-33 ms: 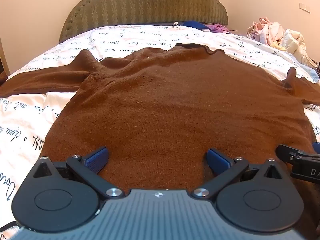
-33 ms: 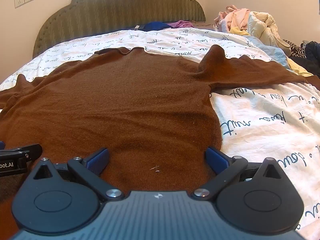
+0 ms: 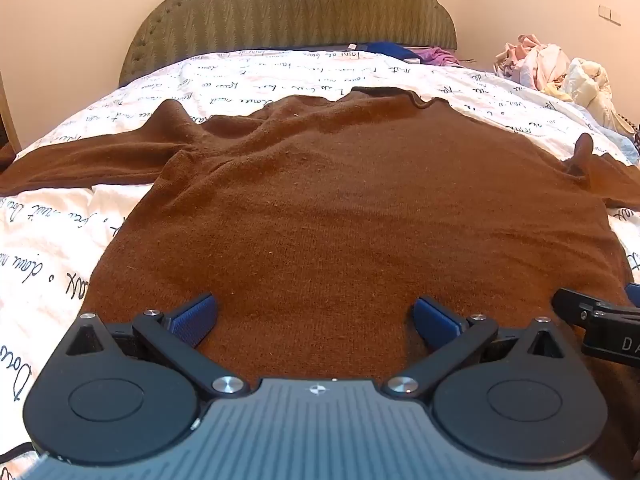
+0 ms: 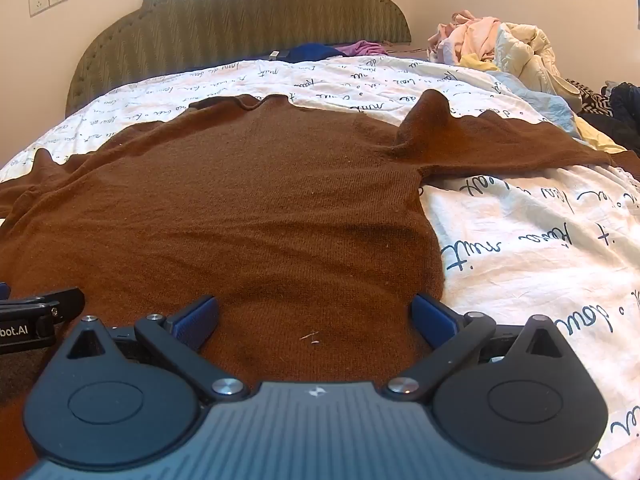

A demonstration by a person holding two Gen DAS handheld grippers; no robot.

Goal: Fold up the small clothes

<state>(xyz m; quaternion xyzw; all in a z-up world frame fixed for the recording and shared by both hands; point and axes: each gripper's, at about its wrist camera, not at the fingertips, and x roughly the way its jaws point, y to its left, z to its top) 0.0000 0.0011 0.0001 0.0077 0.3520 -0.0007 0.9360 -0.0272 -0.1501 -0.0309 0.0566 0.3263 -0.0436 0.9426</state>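
A brown knit sweater [image 3: 340,208] lies spread flat on the bed, collar toward the headboard, sleeves out to both sides; it also shows in the right wrist view [image 4: 248,208]. My left gripper [image 3: 315,320] is open, low over the sweater's near hem on its left part. My right gripper [image 4: 315,318] is open over the hem's right part, its right finger near the sweater's side edge. Each gripper's edge shows in the other's view, the right gripper [image 3: 600,328] and the left gripper [image 4: 36,320].
The white bedsheet [image 4: 540,248] with dark script covers the bed. A green padded headboard [image 3: 296,12] stands at the back. A pile of clothes [image 4: 500,48] lies at the far right. Blue and purple garments [image 3: 404,53] lie by the headboard.
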